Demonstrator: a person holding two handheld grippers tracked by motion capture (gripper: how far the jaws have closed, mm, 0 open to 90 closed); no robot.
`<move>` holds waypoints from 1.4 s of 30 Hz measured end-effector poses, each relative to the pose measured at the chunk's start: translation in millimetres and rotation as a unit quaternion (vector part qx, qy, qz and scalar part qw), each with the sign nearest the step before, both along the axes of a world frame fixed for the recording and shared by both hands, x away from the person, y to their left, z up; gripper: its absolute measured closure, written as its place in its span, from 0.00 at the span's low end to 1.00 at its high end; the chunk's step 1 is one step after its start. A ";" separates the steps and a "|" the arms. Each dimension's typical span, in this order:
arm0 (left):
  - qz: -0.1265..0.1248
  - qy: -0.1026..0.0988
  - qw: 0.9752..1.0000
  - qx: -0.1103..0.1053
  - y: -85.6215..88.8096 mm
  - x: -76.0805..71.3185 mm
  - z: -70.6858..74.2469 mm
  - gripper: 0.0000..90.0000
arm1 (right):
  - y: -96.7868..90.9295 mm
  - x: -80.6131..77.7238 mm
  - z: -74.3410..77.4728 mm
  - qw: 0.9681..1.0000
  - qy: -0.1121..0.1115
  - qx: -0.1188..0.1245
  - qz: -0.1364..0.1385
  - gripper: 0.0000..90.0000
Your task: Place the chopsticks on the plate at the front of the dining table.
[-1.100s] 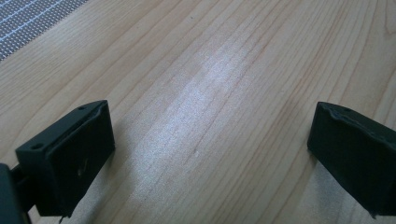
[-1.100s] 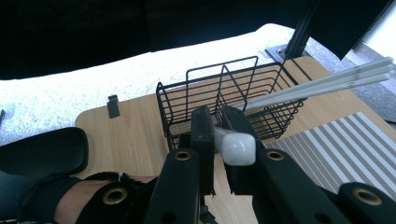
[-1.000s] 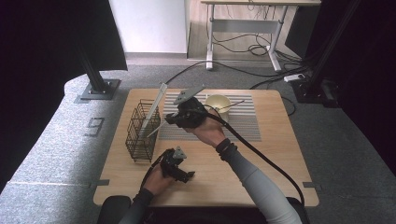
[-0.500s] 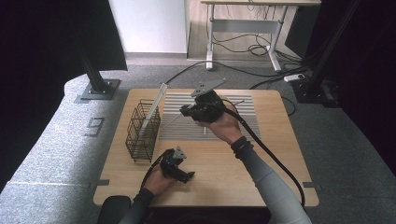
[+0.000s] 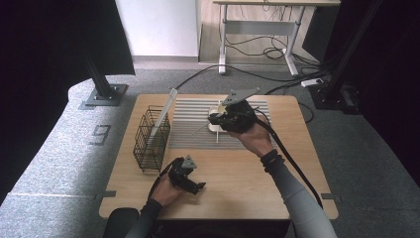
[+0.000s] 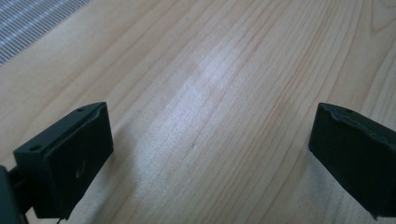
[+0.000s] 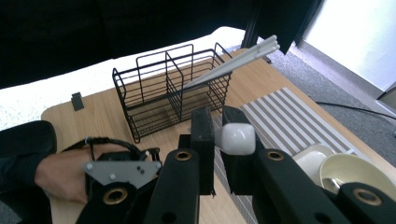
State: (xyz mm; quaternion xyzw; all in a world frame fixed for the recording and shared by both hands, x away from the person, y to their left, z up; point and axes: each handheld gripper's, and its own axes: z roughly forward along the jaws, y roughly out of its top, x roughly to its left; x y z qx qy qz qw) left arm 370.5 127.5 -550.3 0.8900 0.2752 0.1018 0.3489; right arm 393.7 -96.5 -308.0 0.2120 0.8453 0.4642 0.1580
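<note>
1. Inspecting the right gripper, we find its jaws closed on a slender white utensil, whose rounded end stands out between them in the right gripper view. In the high view the right gripper is raised over the striped mat, the utensil's thin shaft hanging down from it.
2. We judge the utensil is held up to carry it clear of the dishes on the mat.
3. The wire basket stands at the table's left, just beside the mat. White sticks already lean out of one compartment, so we judge the basket a likely destination.
4. The left gripper rests low on bare wood near the front edge, jaws wide apart and empty, apparently parked out of the way.
</note>
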 end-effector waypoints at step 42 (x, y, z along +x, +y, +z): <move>-0.019 -0.091 0.993 -0.071 9.2 -9.8 33.1 0.86 | -2.5 -37.6 -63.3 0.996 0.053 -0.030 0.058 0.92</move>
